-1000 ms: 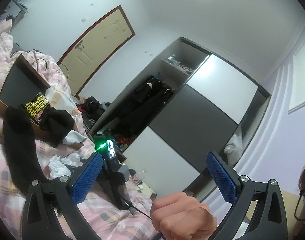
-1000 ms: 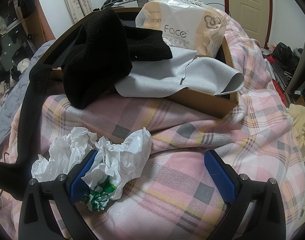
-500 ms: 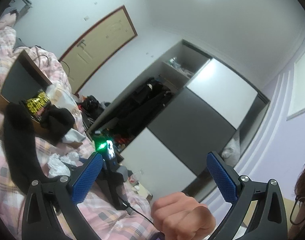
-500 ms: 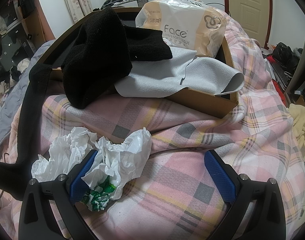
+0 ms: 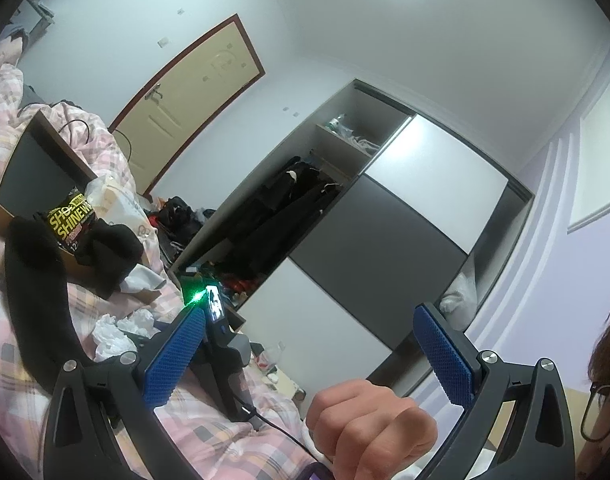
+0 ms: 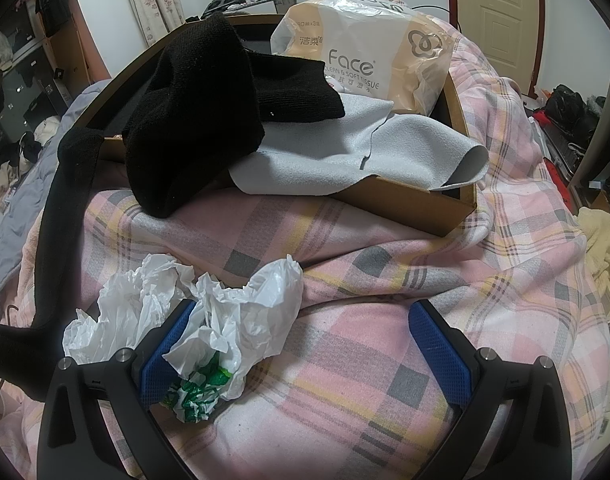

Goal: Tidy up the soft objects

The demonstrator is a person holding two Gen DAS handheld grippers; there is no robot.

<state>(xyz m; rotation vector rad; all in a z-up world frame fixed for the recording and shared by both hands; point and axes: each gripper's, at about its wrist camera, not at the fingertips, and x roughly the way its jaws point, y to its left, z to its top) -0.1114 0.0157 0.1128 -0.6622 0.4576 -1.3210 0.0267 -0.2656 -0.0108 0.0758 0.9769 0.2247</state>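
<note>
In the right wrist view a cardboard box (image 6: 433, 204) lies on the pink plaid blanket (image 6: 365, 292). A black knit garment (image 6: 201, 120), a grey cloth (image 6: 345, 152) and a Face tissue pack (image 6: 369, 52) hang out of it. A long black sock (image 6: 61, 216) trails down the left. A crumpled white plastic bag (image 6: 209, 320) lies by the left finger of my open right gripper (image 6: 305, 356). My left gripper (image 5: 309, 356) is open and empty, raised and pointing at the wardrobe; the box (image 5: 21, 168) and sock (image 5: 37, 304) show at its left.
A hand (image 5: 369, 420) holds the right gripper's handle (image 5: 225, 364) on the bed. An open wardrobe (image 5: 345, 232) with dark clothes stands behind, a door (image 5: 185, 96) further back. Clutter covers the floor (image 6: 569, 120) at the bed's right. A yellow towel (image 6: 605, 248) lies at the edge.
The left gripper has tilted slightly, shifting its view of the room; the right gripper has not moved. Both stay open and empty.
</note>
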